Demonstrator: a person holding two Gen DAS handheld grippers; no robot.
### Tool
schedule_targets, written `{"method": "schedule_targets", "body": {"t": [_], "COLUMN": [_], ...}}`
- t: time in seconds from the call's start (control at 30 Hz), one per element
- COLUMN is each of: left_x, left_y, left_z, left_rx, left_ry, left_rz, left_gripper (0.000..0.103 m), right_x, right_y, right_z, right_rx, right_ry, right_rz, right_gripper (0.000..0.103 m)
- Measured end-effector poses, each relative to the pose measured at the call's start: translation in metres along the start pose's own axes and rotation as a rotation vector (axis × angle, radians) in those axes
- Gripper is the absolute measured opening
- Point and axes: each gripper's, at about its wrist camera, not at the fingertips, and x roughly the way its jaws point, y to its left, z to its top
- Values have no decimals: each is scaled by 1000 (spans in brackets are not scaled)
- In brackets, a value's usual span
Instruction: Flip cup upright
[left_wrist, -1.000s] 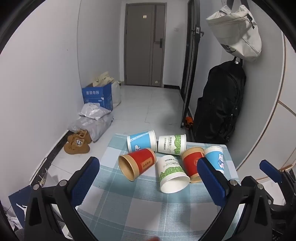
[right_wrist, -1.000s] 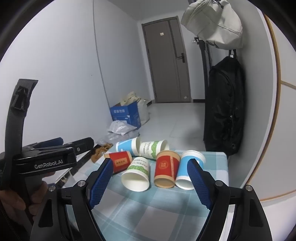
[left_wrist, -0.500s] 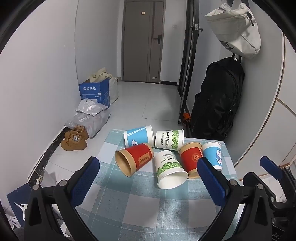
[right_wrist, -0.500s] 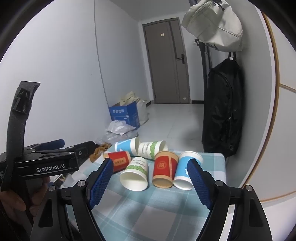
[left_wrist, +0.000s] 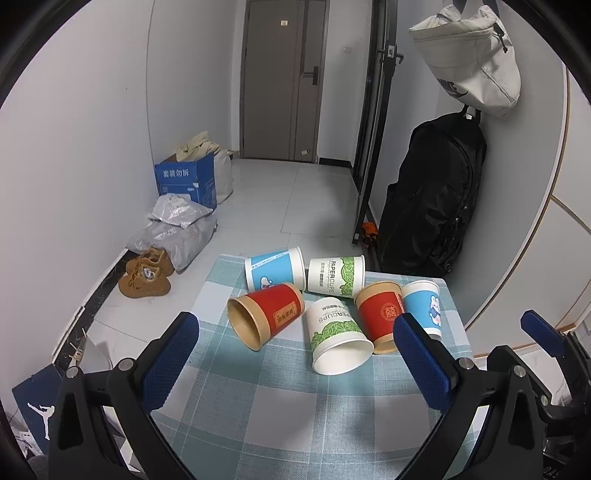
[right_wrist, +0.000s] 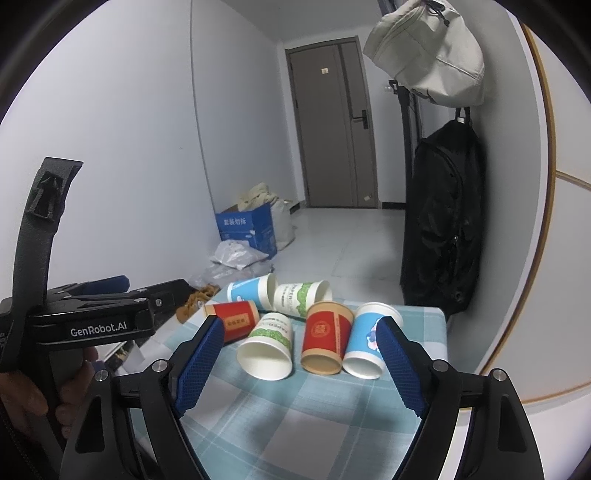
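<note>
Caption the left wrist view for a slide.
Open left gripper faces six tipped paper cups on a checked tablecloth.

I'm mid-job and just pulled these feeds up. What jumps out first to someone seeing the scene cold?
A cluster of six paper cups lying on their sides on the checked tablecloth: two red, two blue, two green-leaf, with the nearest green-leaf cup mouth toward the camera. Both tools, left and right, hang open above the near edge, holding nothing. Behind, a black backpack hangs on the right wall under a pale bag.
</note>
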Motion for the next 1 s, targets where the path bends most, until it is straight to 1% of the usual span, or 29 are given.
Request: {"method": "schedule_targets", "body": {"t": [0.6, 0.67, 0.8, 1.0], "left_x": [1, 1, 0, 1], "left_y": [2, 2, 1, 3], "left_z": [-1, -1, -1, 0], "left_rx": [-2, 1, 7, 4], "left_ry": [24, 24, 12, 16], "left_rz": [-20, -16, 15, 18], "left_gripper": [102, 102, 102, 102], "right_x": [1, 1, 1, 0], "right_y": [0, -1, -1, 0], "right_z": [0, 0, 0, -1], "right_rx": [0, 2, 2, 8], "right_ry": [6, 7, 4, 1], "right_rz": [3, 4, 1, -3], "right_gripper": [84, 84, 84, 84]}}
